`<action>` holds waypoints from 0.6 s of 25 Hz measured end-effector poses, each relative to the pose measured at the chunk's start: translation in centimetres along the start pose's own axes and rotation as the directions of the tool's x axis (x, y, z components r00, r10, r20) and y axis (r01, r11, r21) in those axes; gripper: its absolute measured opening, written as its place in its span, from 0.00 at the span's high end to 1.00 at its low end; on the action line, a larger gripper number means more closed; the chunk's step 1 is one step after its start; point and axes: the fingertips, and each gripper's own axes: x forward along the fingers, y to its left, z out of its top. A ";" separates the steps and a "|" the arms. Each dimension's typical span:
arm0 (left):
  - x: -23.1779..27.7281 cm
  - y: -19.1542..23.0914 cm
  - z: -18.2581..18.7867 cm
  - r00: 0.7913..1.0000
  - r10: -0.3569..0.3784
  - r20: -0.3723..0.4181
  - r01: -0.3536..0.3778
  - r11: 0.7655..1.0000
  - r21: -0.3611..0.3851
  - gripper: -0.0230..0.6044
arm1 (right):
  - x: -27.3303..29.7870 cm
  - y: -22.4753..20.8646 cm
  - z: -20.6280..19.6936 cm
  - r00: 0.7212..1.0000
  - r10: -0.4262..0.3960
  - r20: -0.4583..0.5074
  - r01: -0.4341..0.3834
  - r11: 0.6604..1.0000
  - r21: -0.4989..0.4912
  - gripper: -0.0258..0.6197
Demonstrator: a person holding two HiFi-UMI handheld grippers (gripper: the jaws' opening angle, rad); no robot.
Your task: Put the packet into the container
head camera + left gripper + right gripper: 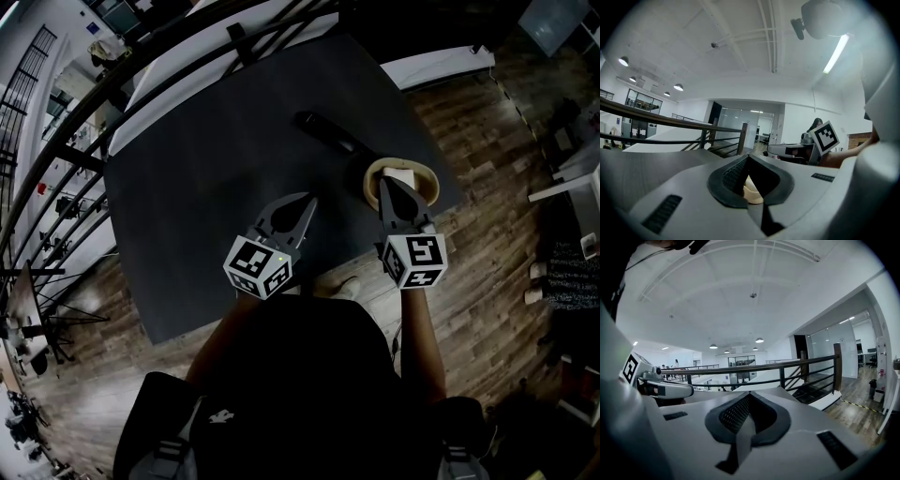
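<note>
In the head view a round tan container (427, 183) sits near the right edge of the dark table (206, 178). A pale packet (405, 173) lies inside it. My right gripper (385, 184) hangs over the container's left rim, its jaws shut with nothing between them; the right gripper view shows the same empty jaws (749, 397). My left gripper (308, 200) is over the table's middle, left of the container, and is also shut. In the left gripper view a cream shape (752, 191) shows through the hollow behind the closed tips (747, 158); I cannot tell what it is.
A dark elongated object (328, 133) lies on the table beyond the container. The table's front edge runs just under both grippers, with wooden floor (487, 141) to the right. A black railing (84, 112) passes behind the table on the left.
</note>
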 end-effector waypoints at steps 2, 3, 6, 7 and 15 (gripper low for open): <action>-0.2 0.2 -0.1 1.000 0.003 -0.002 -0.003 1.000 0.000 0.96 | 0.0 0.2 0.0 1.000 0.001 0.000 -0.001 1.000 -0.007 0.96; -0.3 0.2 -0.1 1.000 0.004 -0.002 -0.004 1.000 0.000 0.96 | 0.0 0.3 -0.1 1.000 0.002 0.000 -0.002 1.000 -0.012 0.96; -0.4 0.2 -0.1 1.000 0.004 0.001 -0.004 1.000 0.002 0.96 | -0.1 0.4 -0.2 1.000 0.003 -0.003 -0.003 1.000 -0.023 0.96; -0.4 0.2 -0.1 1.000 0.003 0.002 -0.003 1.000 0.003 0.96 | -0.1 0.4 -0.2 1.000 0.003 -0.003 -0.003 1.000 -0.025 0.96; -0.4 0.2 -0.1 1.000 0.000 0.001 0.000 1.000 0.004 0.96 | -0.1 0.6 -0.2 1.000 0.005 -0.002 -0.005 0.999 -0.033 0.96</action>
